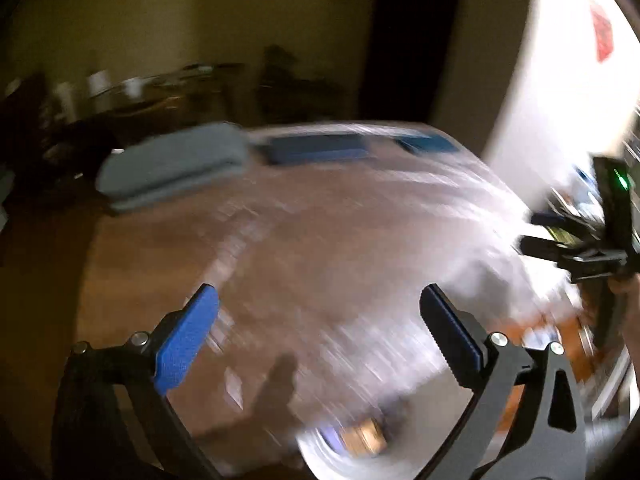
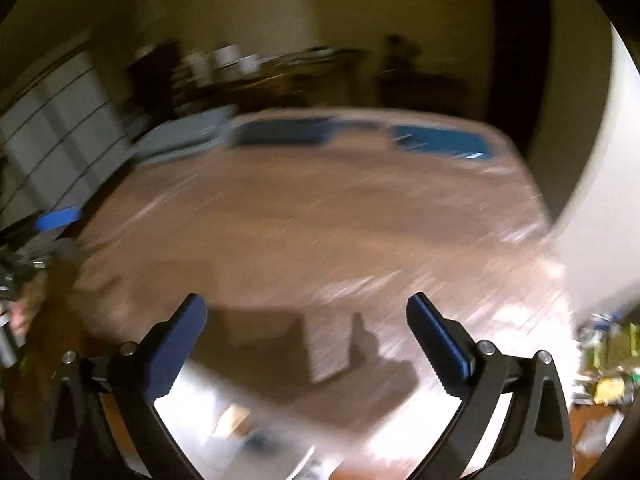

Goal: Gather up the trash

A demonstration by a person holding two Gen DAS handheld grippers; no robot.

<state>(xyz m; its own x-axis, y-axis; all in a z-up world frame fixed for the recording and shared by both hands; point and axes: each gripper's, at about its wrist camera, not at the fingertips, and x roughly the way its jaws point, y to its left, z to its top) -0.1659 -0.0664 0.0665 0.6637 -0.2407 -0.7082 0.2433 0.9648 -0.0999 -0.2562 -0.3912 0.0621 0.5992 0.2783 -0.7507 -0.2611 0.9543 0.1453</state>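
Observation:
Everything is smeared by motion. In the left wrist view my left gripper (image 1: 320, 296) stands open, blue pads wide apart with nothing between them, above a bed's brown-pink cover (image 1: 320, 220). Below it at the frame's bottom is a white round-edged container or bag (image 1: 320, 454) with a brown cardboard-like piece (image 1: 362, 438) inside. My right gripper (image 2: 307, 302) is also open and empty over the same cover (image 2: 320, 208), with a pale shiny sheet (image 2: 192, 396) and a brownish scrap (image 2: 234, 414) under it. One blue pad (image 2: 56, 216) of the left gripper shows at the left edge.
A grey pillow (image 1: 172, 164) and blue pillows (image 1: 316, 148) lie at the bed's far end. A white wall or door (image 1: 560, 60) rises on the right. Grey drawers (image 2: 52, 128) stand left of the bed. Mixed clutter (image 2: 608, 360) lies on the floor at the right.

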